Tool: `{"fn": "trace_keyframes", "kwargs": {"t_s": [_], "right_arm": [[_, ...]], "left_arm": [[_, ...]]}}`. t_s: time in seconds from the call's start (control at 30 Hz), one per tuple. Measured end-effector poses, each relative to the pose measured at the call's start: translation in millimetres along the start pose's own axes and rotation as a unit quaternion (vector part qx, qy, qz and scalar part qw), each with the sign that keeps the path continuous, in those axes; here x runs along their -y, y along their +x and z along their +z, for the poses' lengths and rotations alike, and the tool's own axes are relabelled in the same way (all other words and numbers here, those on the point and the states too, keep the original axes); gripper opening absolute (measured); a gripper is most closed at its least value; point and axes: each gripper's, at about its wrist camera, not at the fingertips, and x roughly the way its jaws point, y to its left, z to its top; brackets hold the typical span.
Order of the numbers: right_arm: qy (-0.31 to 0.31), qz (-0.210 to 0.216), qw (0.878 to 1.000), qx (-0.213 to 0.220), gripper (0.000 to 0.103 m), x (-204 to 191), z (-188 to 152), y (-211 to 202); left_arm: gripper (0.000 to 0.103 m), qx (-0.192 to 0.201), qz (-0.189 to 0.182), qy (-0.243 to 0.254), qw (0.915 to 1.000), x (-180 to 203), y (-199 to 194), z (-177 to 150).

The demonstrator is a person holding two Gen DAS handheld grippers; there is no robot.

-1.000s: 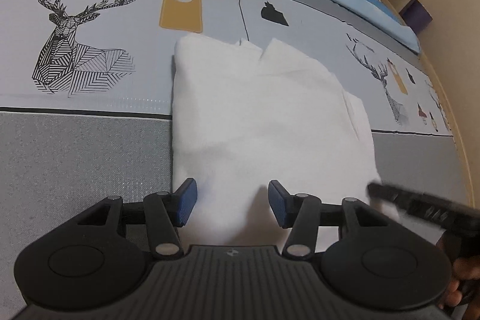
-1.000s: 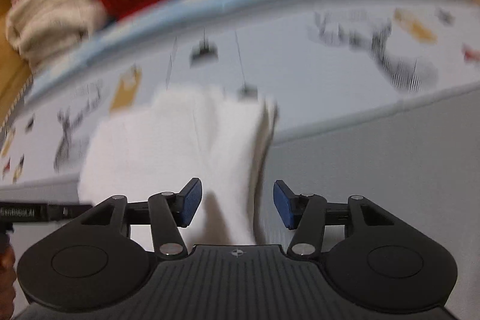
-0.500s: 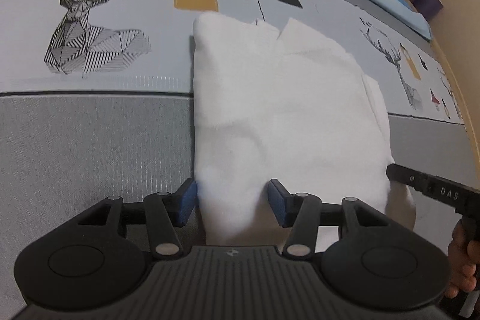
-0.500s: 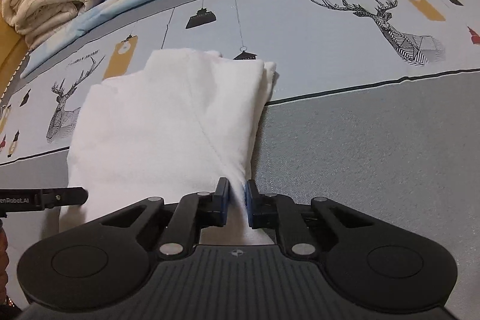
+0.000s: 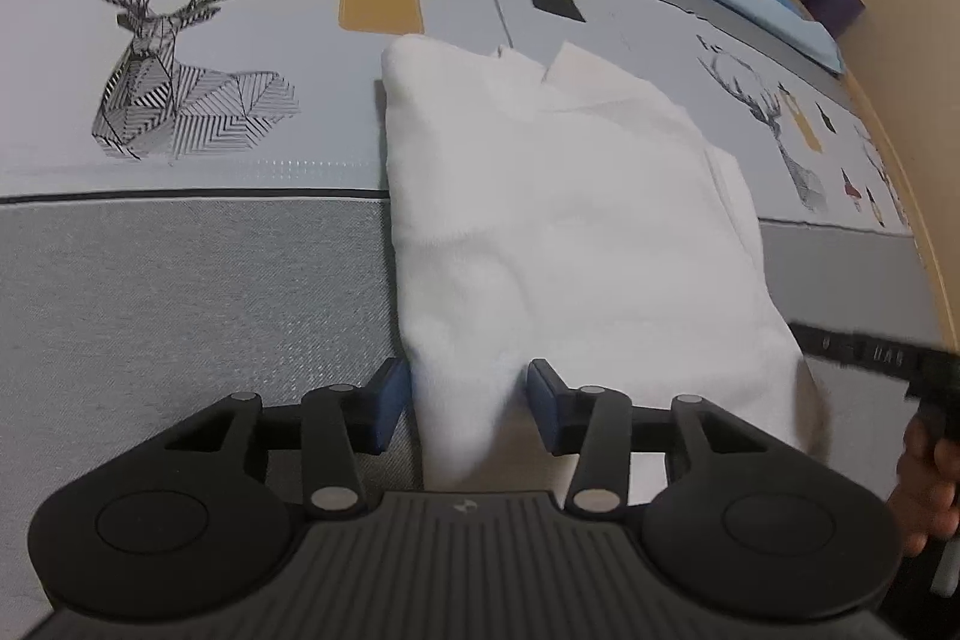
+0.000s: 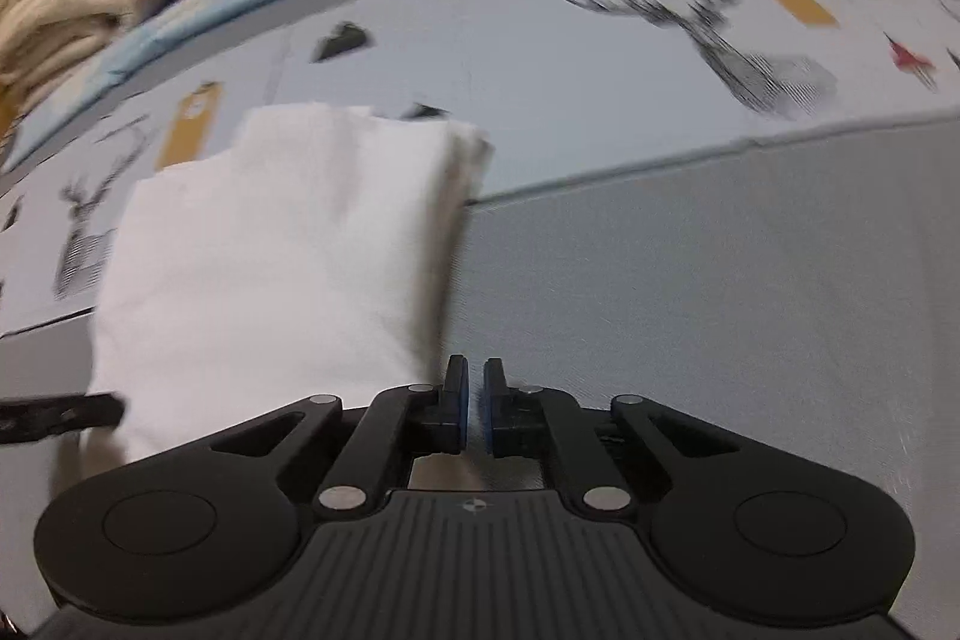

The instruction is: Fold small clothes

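The white garment (image 5: pixel 558 232), already doubled lengthwise into a long strip, lies on the printed bedspread (image 5: pixel 180 280) with its far end over the pale deer-print band and its near end over the grey band, so both near corners are within reach for what looks like the next fold, bringing the near edge up toward the far one. The left gripper (image 5: pixel 462 403) straddles the garment's near left corner; its jaws have just been closing, the cloth bunched between the blue pads, which do not yet plainly press on it. The right gripper (image 6: pixel 475 415) sits at the near right corner with its jaws closed to a thin slit after just closing; the white edge (image 6: pixel 288 250) lies just left of them and a scrap may be pinched, though the blurred view does not show it. Both grippers point steeply down toward the bed, side by side.
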Motion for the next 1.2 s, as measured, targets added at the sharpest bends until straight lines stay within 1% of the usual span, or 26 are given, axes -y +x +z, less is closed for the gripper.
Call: {"fn": "trace_keyframes", "kwargs": {"t_s": [0.03, 0.1, 0.17, 0.2, 0.23, 0.3, 0.33, 0.4, 0.47, 0.5, 0.53, 0.57, 0.6, 0.63, 0.67, 0.7, 0.73, 0.8, 0.83, 0.9, 0.93, 1.0, 1.03, 1.07, 1.13, 1.2], "right_arm": [[0.012, 0.006, 1.0, -0.003, 0.007, 5, 1, -1], [0.02, 0.028, 0.999, 0.011, 0.008, 9, 3, -9], [0.015, 0.045, 0.998, 0.031, 0.018, 11, 3, -19], [0.014, 0.055, 0.998, 0.034, 0.03, 11, 2, -22], [0.013, 0.067, 0.997, 0.032, 0.038, 12, 2, -23], [0.0, 0.08, 0.997, 0.013, 0.039, 10, -1, -20], [-0.016, 0.075, 0.997, -0.003, 0.039, 7, -4, -16], [-0.051, 0.046, 0.997, -0.036, 0.039, 0, -11, -6], [-0.071, 0.018, 0.995, -0.062, 0.039, -1, -18, 2], [-0.076, 0.006, 0.995, -0.069, 0.039, 0, -20, 5], [-0.082, -0.008, 0.994, -0.074, 0.046, 0, -22, 7], [-0.087, -0.017, 0.993, -0.076, 0.049, 1, -24, 7], [-0.087, -0.025, 0.993, -0.075, 0.05, 2, -25, 6], [-0.084, -0.025, 0.994, -0.072, 0.05, 4, -25, 4], [-0.082, -0.026, 0.994, -0.067, 0.05, 5, -26, 0], [-0.084, -0.03, 0.994, -0.06, 0.05, 5, -26, -4], [-0.09, -0.044, 0.994, -0.049, 0.05, 4, -27, -9], [-0.103, -0.082, 0.991, -0.02, 0.05, 4, -29, -21], [-0.104, -0.095, 0.99, -0.002, 0.05, 6, -29, -28], [-0.092, -0.105, 0.989, 0.051, 0.051, 11, -30, -52], [-0.088, -0.104, 0.987, 0.082, 0.051, 13, -32, -66], [-0.094, -0.094, 0.982, 0.133, 0.052, 15, -34, -91], [-0.099, -0.09, 0.979, 0.156, 0.053, 14, -35, -104], [-0.101, -0.084, 0.974, 0.185, 0.055, 12, -37, -120], [-0.095, -0.063, 0.966, 0.232, 0.069, 11, -41, -152], [-0.087, -0.032, 0.96, 0.266, 0.078, 8, -53, -182]], "left_arm": [[0.05, -0.004, 0.0, 0.009, 1.0, 1, -2, -2], [0.05, -0.018, 0.001, 0.027, 0.9995, 1, 0, -6], [0.05, -0.037, 0.01, 0.044, 0.9983, 3, 6, -13], [0.05, -0.045, 0.019, 0.053, 0.9974, 4, 10, -16], [0.051, -0.047, 0.026, 0.061, 0.9967, 6, 10, -18], [0.05, -0.037, 0.031, 0.07, 0.9964, 11, 7, -21], [0.051, -0.033, 0.032, 0.071, 0.9964, 12, 5, -22], [0.051, -0.032, 0.036, 0.07, 0.9963, 12, 5, -25], [0.058, -0.041, 0.048, 0.072, 0.9954, 12, 8, -28], [0.06, -0.045, 0.057, 0.076, 0.9944, 14, 8, -30], [0.062, -0.046, 0.066, 0.083, 0.9933, 16, 7, -32], [0.062, -0.042, 0.072, 0.09, 0.9925, 18, 3, -34], [0.064, -0.037, 0.078, 0.096, 0.9916, 19, -1, -36], [0.071, -0.028, 0.088, 0.102, 0.9904, 22, -5, -37], [0.083, -0.015, 0.104, 0.109, 0.9885, 24, -11, -39], [0.089, 0.0, 0.122, 0.116, 0.9857, 27, -18, -41], [0.093, 0.018, 0.139, 0.123, 0.9824, 30, -27, -43], [0.093, 0.063, 0.168, 0.137, 0.9741, 38, -48, -49], [0.094, 0.086, 0.178, 0.141, 0.9701, 40, -59, -52], [0.097, 0.132, 0.181, 0.15, 0.9629, 49, -87, -61], [0.103, 0.152, 0.182, 0.151, 0.9597, 53, -99, -63], [0.103, 0.199, 0.185, 0.147, 0.9512, 60, -127, -70], [0.103, 0.217, 0.181, 0.143, 0.9486, 65, -139, -73], [0.103, 0.231, 0.174, 0.137, 0.9477, 70, -151, -78], [0.103, 0.25, 0.156, 0.122, 0.9478, 79, -171, -92], [0.103, 0.257, 0.145, 0.115, 0.9486, 86, -185, -110]]}}
